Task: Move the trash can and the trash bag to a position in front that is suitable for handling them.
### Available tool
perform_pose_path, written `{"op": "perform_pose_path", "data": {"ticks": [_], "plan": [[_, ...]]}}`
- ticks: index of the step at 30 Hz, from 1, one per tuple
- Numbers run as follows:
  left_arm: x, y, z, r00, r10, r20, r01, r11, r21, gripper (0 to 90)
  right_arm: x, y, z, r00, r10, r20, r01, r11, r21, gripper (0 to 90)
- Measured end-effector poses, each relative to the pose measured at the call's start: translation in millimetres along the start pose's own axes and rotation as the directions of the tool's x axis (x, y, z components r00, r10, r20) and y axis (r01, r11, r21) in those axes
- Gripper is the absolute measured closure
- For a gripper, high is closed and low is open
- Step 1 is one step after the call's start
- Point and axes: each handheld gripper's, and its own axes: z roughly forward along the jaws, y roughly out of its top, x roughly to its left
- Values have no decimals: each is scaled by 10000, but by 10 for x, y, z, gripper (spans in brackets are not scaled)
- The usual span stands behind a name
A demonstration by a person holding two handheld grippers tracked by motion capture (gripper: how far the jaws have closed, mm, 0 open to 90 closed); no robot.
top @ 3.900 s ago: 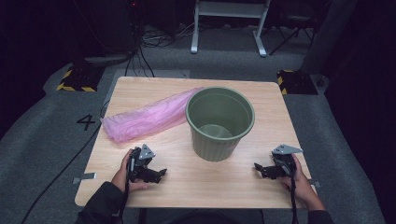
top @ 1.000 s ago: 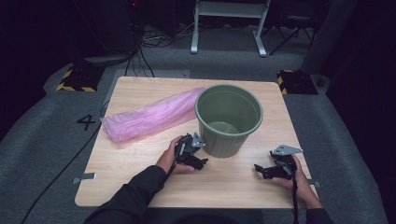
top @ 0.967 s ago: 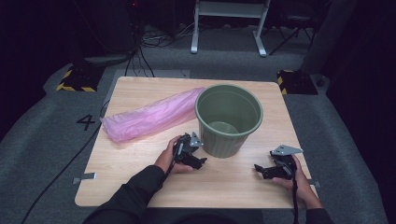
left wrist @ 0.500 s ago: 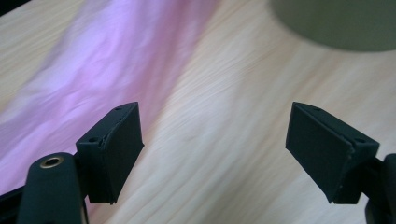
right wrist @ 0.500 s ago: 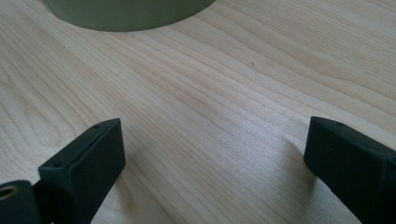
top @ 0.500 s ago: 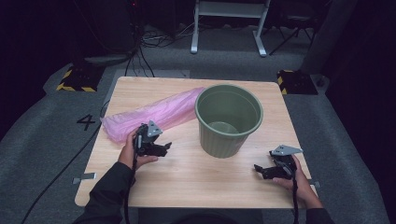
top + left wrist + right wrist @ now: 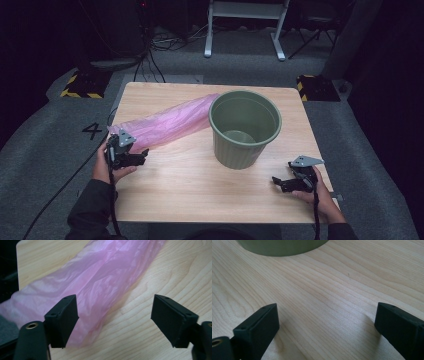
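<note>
A long pink plastic bag (image 7: 165,122) lies flat across the left half of the wooden table (image 7: 200,190), and its far end touches a green bucket (image 7: 245,127) standing upright at the centre. My left gripper (image 7: 141,157) hovers at the bag's near left end. In the left gripper view the left gripper (image 7: 115,306) stands open over the pink bag (image 7: 100,277). Its jaws have just been closing a little, and the pads press on nothing. My right gripper (image 7: 278,183) rests open by the front right edge, and in the right gripper view the right gripper (image 7: 325,315) has bare wood between its jaws.
The bucket's base (image 7: 282,246) is just ahead of the right gripper. Grey carpet with a painted 4 (image 7: 92,131) surrounds the table. Yellow-black floor blocks (image 7: 80,85) and a white stand (image 7: 245,20) sit beyond its far edge.
The left gripper has moved left from beside the bucket to the near end of the pink bag. The right gripper has stayed put.
</note>
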Motion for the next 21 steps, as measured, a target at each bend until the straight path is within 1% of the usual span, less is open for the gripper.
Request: {"op": "perform_pose_path", "data": {"ticks": [1,2,3,4,5,6,8,9,10,11,12,13,14,15,16,17,18,19,20,21], "plan": [[0,0,0,10000,0,0,0,10000,0,231,0,0,0,10000,-4,-5,4,10000,1,56],[77,-48,17,9993,-318,-177,320,9994,147,250,-1,1,1,10000,-12,-13,12,10000,0,56],[112,-69,30,9988,-462,-159,465,9987,207,268,-1,1,2,10000,-14,-18,14,10000,1,55],[112,-69,30,9988,-462,-159,465,9987,207,269,0,2,2,10000,-15,-23,15,10000,3,55],[149,-89,48,9980,-635,-70,636,9978,183,274,0,2,2,10000,-11,-26,11,10000,5,55],[205,-121,95,9928,-1160,294,1157,9932,136,284,0,2,2,10000,-9,-26,9,10000,5,55],[229,-132,143,9896,-1406,311,1395,9896,358,322,0,3,3,10000,-17,-33,17,10000,5,56],[240,-138,169,9852,-1668,405,1652,9854,408,393,-1,3,3,10000,-18,-37,18,10000,7,56],[240,-138,169,9852,-1668,405,1652,9854,408,453,-1,3,3,10000,-18,-37,18,10000,7,56],[256,-139,213,9792,-1918,667,1883,9806,552,500,-3,4,4,10000,-40,-58,40,10000,8,55],[257,-142,230,9784,-1922,757,1882,9805,566,538,-3,4,4,10000,-45,-60,45,10000,8,56],[257,-142,230,9784,-1922,757,1882,9805,566,582,-3,5,4,10000,-47,-55,47,10000,10,55],[246,-145,254,9803,-1737,940,1680,9836,650,629,-2,5,4,10000,-48,-54,48,10000,11,55],[246,-145,254,9803,-1737,940,1680,9836,650,660,-2,5,4,10000,-48,-54,48,10000,11,55],[218,-146,265,9833,-1482,1054,1409,9873,733,704,-1,4,4,10000,-38,-47,38,10000,7,55],[218,-146,265,9833,-1482,1054,1409,9873,733,730,-1,4,4,10000,-38,-47,38,10000,7,55],[196,-148,275,9849,-1314,1126,1226,9891,820,730,-1,4,4,10000,-39,-47,39,10000,8,55],[171,-151,296,9853,-1082,1322,962,9909,946,767,-2,5,5,10000,-46,-50,46,10000,9,55],[153,-153,311,9843,-1023,1441,874,9905,1066,777,-2,5,5,10000,-58,-59,58,10000,7,55],[153,-153,311,9843,-1023,1441,874,9905,1066,790,-2,5,5,10000,-58,-59,58,10000,7,55]]}}
